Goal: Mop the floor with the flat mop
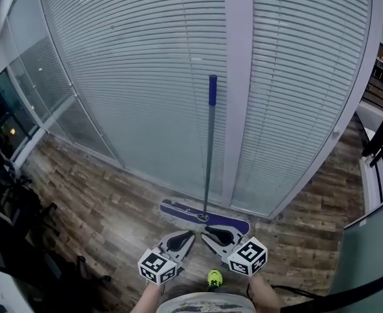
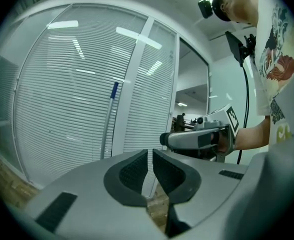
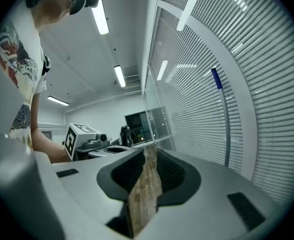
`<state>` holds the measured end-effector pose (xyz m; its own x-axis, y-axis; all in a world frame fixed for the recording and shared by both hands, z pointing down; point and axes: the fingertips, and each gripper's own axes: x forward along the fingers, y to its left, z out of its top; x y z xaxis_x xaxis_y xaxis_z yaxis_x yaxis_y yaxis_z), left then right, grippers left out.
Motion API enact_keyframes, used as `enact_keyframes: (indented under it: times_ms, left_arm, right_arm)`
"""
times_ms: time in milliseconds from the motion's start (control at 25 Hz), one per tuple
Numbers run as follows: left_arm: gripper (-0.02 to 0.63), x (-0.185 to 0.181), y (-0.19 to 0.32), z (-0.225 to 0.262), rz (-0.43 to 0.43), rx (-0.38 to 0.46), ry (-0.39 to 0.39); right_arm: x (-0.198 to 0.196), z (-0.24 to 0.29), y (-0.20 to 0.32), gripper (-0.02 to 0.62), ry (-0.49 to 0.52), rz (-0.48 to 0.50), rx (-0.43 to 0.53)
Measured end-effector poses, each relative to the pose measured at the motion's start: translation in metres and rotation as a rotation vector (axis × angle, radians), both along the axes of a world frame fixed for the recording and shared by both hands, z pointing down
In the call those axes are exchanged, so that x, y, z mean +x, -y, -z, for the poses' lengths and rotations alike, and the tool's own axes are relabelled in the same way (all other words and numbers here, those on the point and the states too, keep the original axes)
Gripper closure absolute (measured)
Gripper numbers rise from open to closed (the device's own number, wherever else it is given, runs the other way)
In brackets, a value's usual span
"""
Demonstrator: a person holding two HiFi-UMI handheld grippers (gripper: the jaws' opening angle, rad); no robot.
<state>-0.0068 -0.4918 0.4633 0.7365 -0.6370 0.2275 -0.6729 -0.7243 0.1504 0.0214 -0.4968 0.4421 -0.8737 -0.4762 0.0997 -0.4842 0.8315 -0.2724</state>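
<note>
The flat mop stands upright against the blind-covered glass wall. Its purple pad (image 1: 178, 209) lies on the wood floor, and its grey handle (image 1: 208, 155) rises to a blue grip (image 1: 212, 90). My left gripper (image 1: 191, 233) and right gripper (image 1: 206, 230) hover side by side just in front of the pad, apart from the mop. Both are shut with nothing held. In the left gripper view the left gripper (image 2: 150, 152) points at the wall, with the handle (image 2: 108, 119) to its left and the right gripper's body (image 2: 197, 139) to its right. From the right gripper (image 3: 150, 153), the handle (image 3: 222, 114) stands to the right.
A white frame post (image 1: 238, 77) divides the glass wall behind the mop. Black office chairs (image 1: 9, 194) stand at the left, a dark rack (image 1: 382, 139) at the right. A black cable (image 1: 299, 291) lies on the floor beside my yellow-green shoe (image 1: 214, 278).
</note>
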Motion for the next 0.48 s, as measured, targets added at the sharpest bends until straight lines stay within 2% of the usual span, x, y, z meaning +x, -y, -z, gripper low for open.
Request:
enact_keyframes:
  times_ms: [200,480]
  left_arm:
    - [0.591,0.013,0.038,-0.001,-0.012,0.017,0.009]
    - [0.591,0.016,0.104,0.001,-0.023,0.040,0.024]
  right_arm:
    - [0.010,0.006,0.040,0.523,0.013,-0.026,0.018]
    - [0.012,0.008,0.101,0.523,-0.018,-0.068,0.023]
